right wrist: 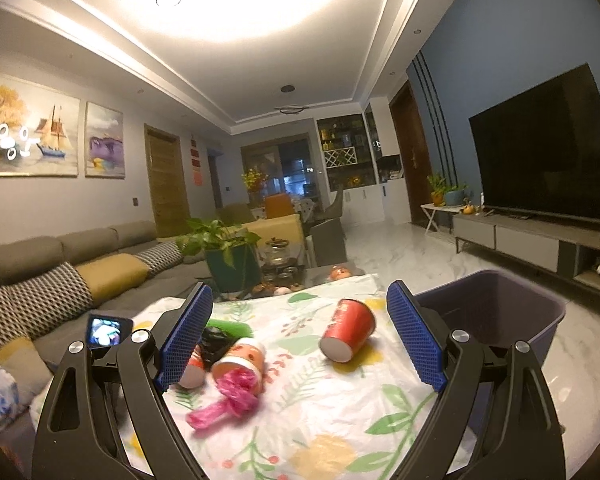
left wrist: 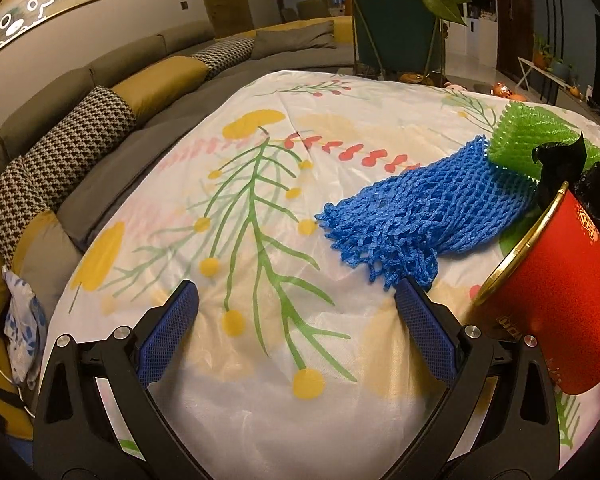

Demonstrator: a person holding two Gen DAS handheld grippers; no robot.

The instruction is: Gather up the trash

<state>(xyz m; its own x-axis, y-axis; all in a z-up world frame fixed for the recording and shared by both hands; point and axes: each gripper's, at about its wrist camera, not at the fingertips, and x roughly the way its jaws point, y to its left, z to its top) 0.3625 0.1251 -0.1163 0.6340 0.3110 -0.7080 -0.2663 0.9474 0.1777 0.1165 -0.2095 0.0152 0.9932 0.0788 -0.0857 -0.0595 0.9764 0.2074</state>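
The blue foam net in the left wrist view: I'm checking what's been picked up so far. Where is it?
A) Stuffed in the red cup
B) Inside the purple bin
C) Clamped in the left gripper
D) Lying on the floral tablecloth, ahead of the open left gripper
D: the blue foam net lies on the floral tablecloth, just beyond the left gripper, whose jaws stand wide apart and hold nothing.

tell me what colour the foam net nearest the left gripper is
Blue: the foam net lies on the floral tablecloth, clearest in the left wrist view.
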